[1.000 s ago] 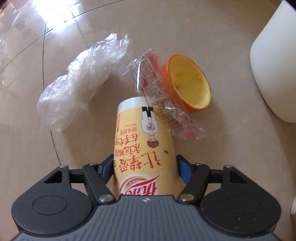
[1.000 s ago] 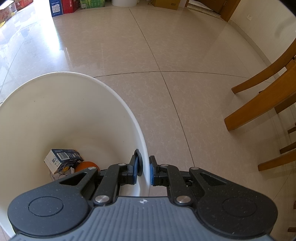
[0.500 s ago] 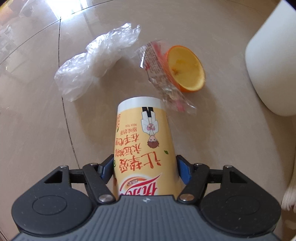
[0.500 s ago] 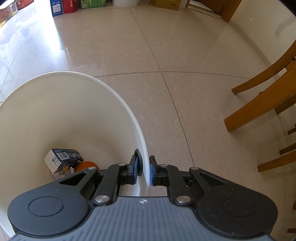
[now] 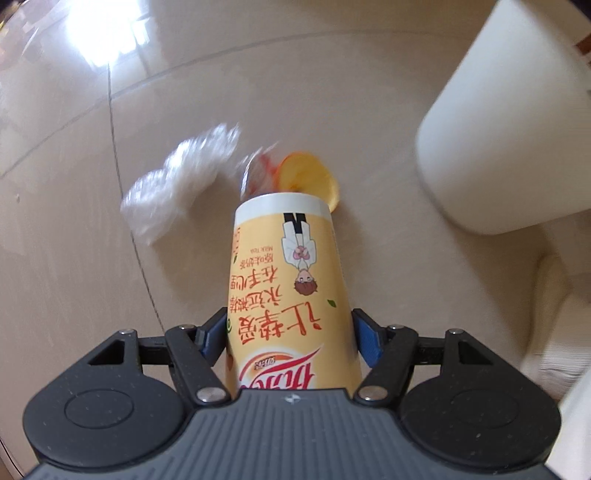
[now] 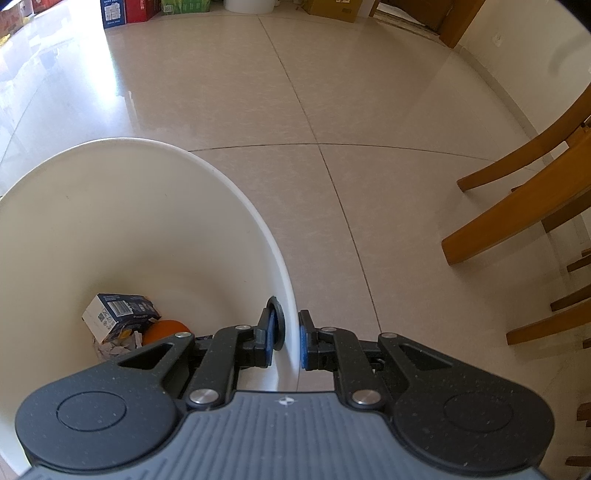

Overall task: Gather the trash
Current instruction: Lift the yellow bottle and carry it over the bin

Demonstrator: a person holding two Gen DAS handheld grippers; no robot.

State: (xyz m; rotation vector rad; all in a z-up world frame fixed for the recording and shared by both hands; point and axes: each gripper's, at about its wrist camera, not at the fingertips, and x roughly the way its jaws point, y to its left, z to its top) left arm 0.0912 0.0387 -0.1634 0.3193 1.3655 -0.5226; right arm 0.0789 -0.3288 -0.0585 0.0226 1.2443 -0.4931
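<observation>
My left gripper [image 5: 290, 338] is shut on a yellow milk-tea cup [image 5: 286, 280], held above the tiled floor. Below and beyond the cup lie a crumpled clear plastic bag [image 5: 177, 184], a clear snack wrapper [image 5: 258, 170] and half an orange peel [image 5: 308, 175]. The white bin [image 5: 506, 133] stands to the right. In the right wrist view my right gripper [image 6: 290, 341] is shut on the white bin's rim [image 6: 284, 280]. Inside the bin lie a small blue-and-white box [image 6: 120, 314], an orange [image 6: 166, 330] and scraps of paper [image 6: 110, 345].
Wooden chair legs [image 6: 517, 218] stand to the right of the bin. Boxes [image 6: 125, 9] line the far wall. A pale cloth-like shape [image 5: 550, 321] shows at the right edge of the left wrist view. Open tiled floor [image 6: 258, 92] lies ahead.
My left gripper has risen with the cup, so the trash on the floor looks smaller and farther. More of the white bin shows at the right. The right gripper has not moved.
</observation>
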